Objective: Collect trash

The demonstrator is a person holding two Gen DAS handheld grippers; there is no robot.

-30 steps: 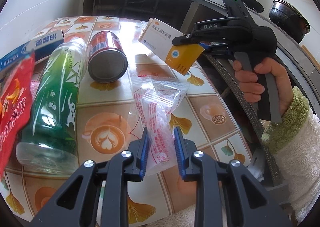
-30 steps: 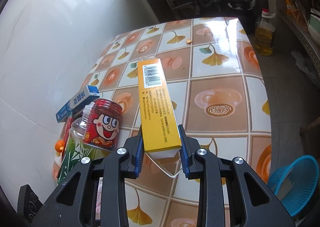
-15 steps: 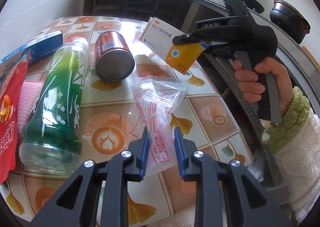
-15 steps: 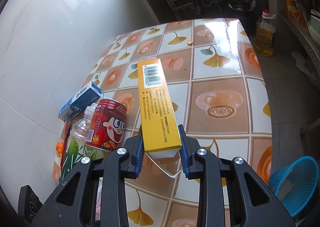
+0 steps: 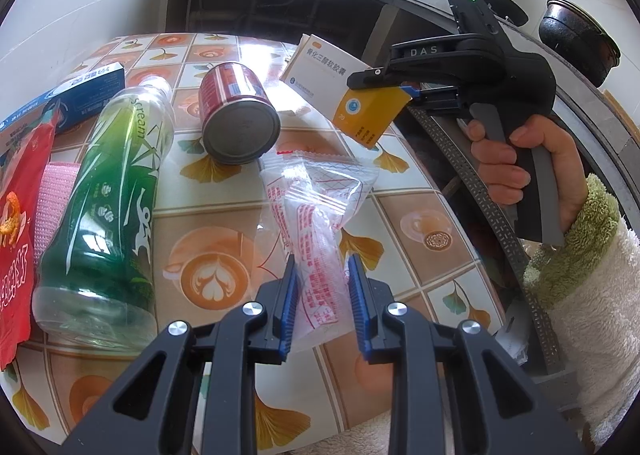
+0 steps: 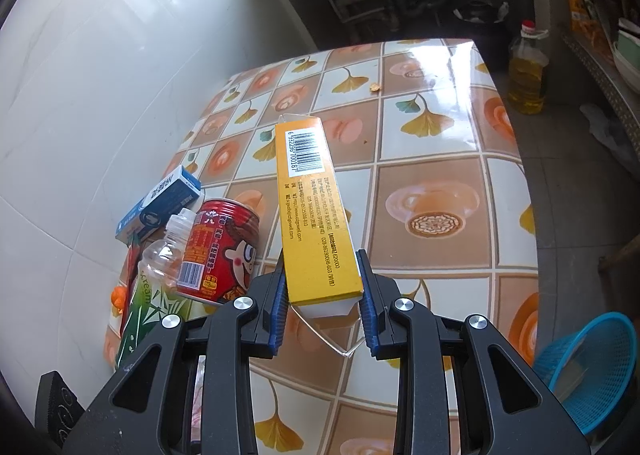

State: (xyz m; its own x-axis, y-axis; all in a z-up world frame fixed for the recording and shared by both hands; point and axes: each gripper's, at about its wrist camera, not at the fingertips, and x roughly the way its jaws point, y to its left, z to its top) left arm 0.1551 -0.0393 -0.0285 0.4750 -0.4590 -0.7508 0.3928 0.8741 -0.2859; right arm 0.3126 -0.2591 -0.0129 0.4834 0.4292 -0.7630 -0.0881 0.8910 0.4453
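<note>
On the tiled table (image 6: 436,143), the far half beyond the red can (image 5: 236,111) lies bare up to its glossy far edge, with only a crumb on it. The can lies on its side with its base toward the left wrist camera. Close on the can's wall side are a green bottle (image 5: 108,199) reading "scream", also lying down, a blue carton (image 6: 160,207) with white characters, a red snack packet (image 5: 18,239) and something pink under the bottle. On the can's other side the table's edge drops to the floor, where a blue basket (image 6: 592,371) sits near the near corner and a bottle of yellow oil (image 6: 526,71) stands further back.

Nearer than the can, a clear printed plastic bag (image 5: 316,215) lies on the table; the left gripper (image 5: 322,303) has its blue pads on either side of the bag's near end, pinching it. Above the table past the can, the right gripper (image 6: 322,299) clamps a yellow-and-white medicine box (image 6: 312,207), its barcode end pointing away. "DAS" is moulded on that gripper's body, and a hand (image 5: 520,171) in a fleecy sleeve squeezes its grip.
</note>
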